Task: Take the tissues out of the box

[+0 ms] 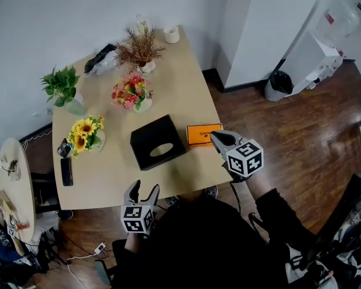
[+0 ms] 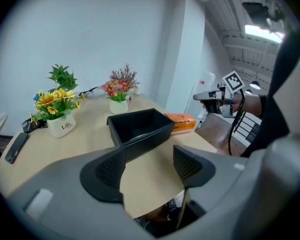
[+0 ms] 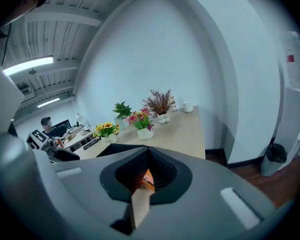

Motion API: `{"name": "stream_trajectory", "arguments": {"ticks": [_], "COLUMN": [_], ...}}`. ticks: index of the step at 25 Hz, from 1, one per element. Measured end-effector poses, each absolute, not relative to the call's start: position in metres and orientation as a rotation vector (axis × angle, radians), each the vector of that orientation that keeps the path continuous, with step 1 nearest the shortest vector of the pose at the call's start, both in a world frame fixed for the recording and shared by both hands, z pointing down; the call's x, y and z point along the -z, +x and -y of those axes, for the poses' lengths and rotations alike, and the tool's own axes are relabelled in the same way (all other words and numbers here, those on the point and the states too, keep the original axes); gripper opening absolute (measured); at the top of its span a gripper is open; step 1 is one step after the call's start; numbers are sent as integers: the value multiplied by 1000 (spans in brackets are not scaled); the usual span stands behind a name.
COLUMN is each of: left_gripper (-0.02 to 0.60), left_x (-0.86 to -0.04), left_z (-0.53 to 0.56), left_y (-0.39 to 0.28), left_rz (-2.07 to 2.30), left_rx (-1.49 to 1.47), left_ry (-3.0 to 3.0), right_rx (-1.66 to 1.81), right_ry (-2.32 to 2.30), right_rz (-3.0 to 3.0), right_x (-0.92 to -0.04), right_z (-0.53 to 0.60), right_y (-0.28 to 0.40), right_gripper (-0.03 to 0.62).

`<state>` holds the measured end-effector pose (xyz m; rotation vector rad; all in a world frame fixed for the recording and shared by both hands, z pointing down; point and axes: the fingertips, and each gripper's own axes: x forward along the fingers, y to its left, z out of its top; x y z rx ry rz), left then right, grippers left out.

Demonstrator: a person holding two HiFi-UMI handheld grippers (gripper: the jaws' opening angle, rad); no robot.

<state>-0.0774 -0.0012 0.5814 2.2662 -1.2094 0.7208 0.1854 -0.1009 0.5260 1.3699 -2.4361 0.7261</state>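
Note:
A black open-topped tissue box (image 1: 158,142) (image 2: 140,129) sits mid-table, with a pale oval showing at its bottom. An orange tissue pack (image 1: 203,133) (image 2: 180,122) lies flat on the table just right of it. My right gripper (image 1: 216,137) (image 3: 149,151) hovers at the pack's right end, jaws shut with nothing between them; a sliver of the orange pack (image 3: 147,180) shows below the tips. My left gripper (image 1: 144,187) (image 2: 149,156) stands open and empty over the table's near edge, pointing at the box.
Along the left and back of the wooden table (image 1: 186,89) stand a sunflower pot (image 1: 84,134), a red flower pot (image 1: 132,92), a green plant (image 1: 63,86) and a dried plant (image 1: 139,50). A phone (image 1: 66,170) lies near the left edge. A round side table (image 1: 12,185) stands at the left.

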Motion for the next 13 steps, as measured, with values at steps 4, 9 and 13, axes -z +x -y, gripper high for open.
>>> {"name": "stream_trajectory", "arguments": {"ticks": [4, 9, 13], "left_gripper": [285, 284, 282], "left_x": [-581, -582, -583], "left_z": [-2, -4, -4], "left_y": [-77, -76, -79], "left_rz": [1209, 1207, 1208], "left_rx": [-722, -717, -716], "left_ry": [2261, 2255, 2250], "right_rx": [-728, -724, -719], "right_ry": [1352, 1336, 1333], "right_rz": [2434, 2435, 2435], "right_x": [-527, -526, -526], "right_z": [97, 94, 95], "right_y": [183, 181, 178], "right_gripper": [2, 2, 2]}}
